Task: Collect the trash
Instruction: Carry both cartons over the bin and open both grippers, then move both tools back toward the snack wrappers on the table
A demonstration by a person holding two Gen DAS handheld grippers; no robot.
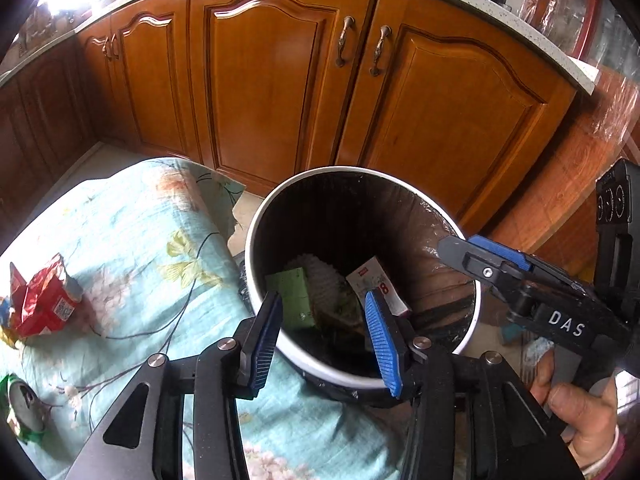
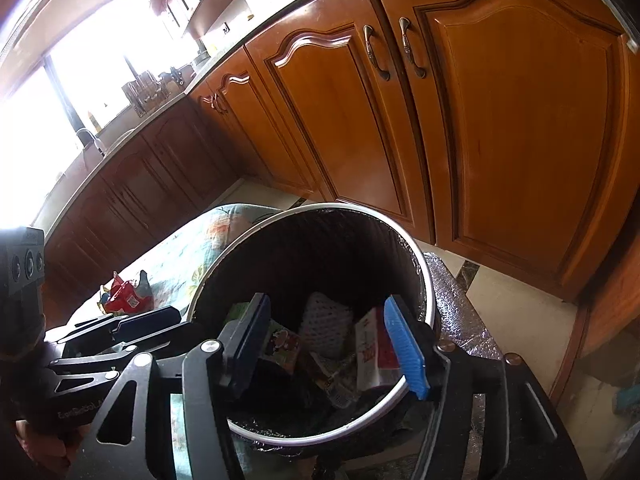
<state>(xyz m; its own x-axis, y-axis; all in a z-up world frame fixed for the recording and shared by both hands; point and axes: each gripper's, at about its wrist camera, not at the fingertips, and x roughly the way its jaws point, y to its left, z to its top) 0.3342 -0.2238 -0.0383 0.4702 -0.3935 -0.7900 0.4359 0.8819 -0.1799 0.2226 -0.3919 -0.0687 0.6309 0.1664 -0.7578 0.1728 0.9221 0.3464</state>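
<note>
hovering over bin [image 1: 256, 240]: both tools, gaping, trash [image 1: 296, 300] below.

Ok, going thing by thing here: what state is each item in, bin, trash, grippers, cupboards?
Trash bin: upright, lidless, lined, partly filled with wrappers.
Red wrapper: crumpled, lying on the floral cloth, not yet binned.
Can: lying on the cloth, uncollected.
Left gripper: open, empty, over the bin.
Right gripper: open, empty, over the bin.
Cabinet doors: closed.

The bin [image 1: 256, 240] stands on the floor before the cabinets [image 1: 280, 80], holding wrappers [image 1: 294, 300]. Left of it, a cloth-covered surface [image 1: 140, 240] carries a crumpled packet [image 1: 42, 300].
</note>
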